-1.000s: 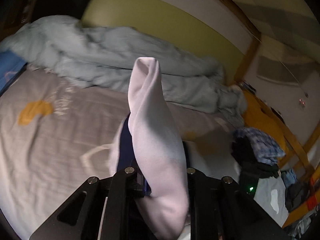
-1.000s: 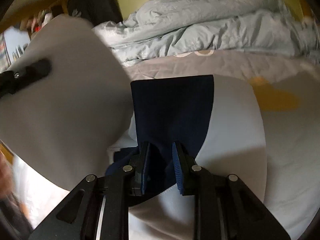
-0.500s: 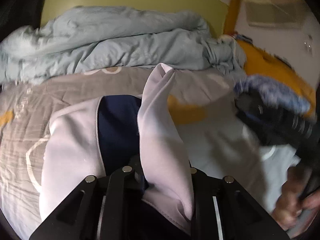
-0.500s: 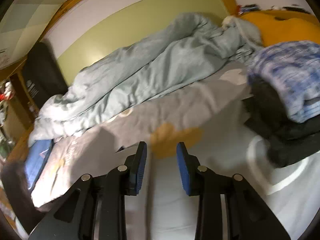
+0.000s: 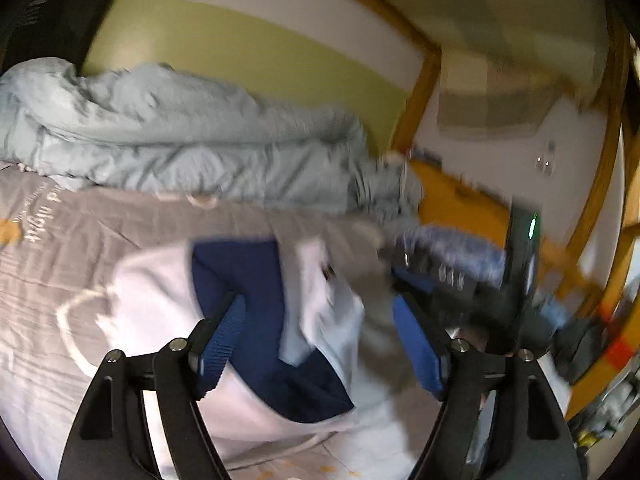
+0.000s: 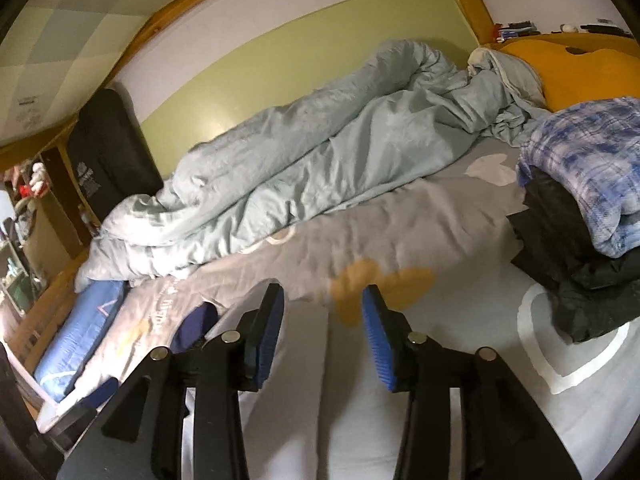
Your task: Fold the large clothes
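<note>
A grey printed bed sheet carries a rumpled pale-blue duvet along the far green wall. The white-and-navy garment lies near. The left hand-held gripper has just spread wide, empty; the right hand-held gripper, partly apart after opening, holds nothing.

Crumpled pale duvet lies along the green wall.

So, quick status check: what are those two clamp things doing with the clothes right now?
Left gripper open, just released. Right gripper open, empty. White-and-navy garment lies on the bed. Folded pile alongside, not in the way.
</note>
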The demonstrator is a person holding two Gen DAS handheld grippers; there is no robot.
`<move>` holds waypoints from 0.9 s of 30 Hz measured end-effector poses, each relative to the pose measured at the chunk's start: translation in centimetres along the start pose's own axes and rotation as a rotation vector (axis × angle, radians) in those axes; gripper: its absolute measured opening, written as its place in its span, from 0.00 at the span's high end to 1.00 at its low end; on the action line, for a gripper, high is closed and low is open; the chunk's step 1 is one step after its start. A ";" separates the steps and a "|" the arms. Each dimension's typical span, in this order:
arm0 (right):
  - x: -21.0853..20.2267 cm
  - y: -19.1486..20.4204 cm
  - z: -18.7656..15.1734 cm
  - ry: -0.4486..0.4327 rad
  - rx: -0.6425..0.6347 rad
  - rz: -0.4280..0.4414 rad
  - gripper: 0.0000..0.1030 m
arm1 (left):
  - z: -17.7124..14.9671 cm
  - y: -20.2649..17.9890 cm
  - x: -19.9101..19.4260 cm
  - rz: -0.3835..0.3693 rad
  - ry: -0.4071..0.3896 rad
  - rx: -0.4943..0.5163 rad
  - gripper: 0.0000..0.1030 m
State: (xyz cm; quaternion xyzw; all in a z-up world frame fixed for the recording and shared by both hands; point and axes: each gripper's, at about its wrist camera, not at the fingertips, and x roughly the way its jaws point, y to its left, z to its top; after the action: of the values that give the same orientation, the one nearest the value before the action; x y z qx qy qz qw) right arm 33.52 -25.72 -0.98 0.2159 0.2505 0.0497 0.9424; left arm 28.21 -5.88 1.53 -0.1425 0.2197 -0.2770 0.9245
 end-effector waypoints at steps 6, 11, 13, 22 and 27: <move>-0.7 4.2 -1.0 0.014 -0.104 0.212 0.56 | 1.1 8.6 0.0 0.330 0.070 -0.129 0.17; 2.1 9.2 -4.1 0.157 -0.230 0.217 0.55 | -1.9 15.5 4.0 0.261 0.258 -0.377 0.19; 3.6 9.7 -5.2 0.206 -0.257 0.160 0.55 | -2.4 16.4 4.3 0.171 0.272 -0.446 0.19; 5.6 2.5 -4.0 0.303 -0.051 -0.008 0.88 | -2.7 12.3 4.8 0.092 0.293 -0.360 0.38; 2.9 3.3 -2.4 0.225 -0.072 0.156 0.69 | -2.9 8.8 5.0 0.212 0.262 -0.197 0.39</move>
State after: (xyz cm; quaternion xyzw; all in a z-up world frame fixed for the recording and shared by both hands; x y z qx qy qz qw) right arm 34.93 -21.24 -2.73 0.1939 0.3350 0.1558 0.9088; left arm 34.51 -2.07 -5.97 -0.1709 0.3780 -0.1712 0.8937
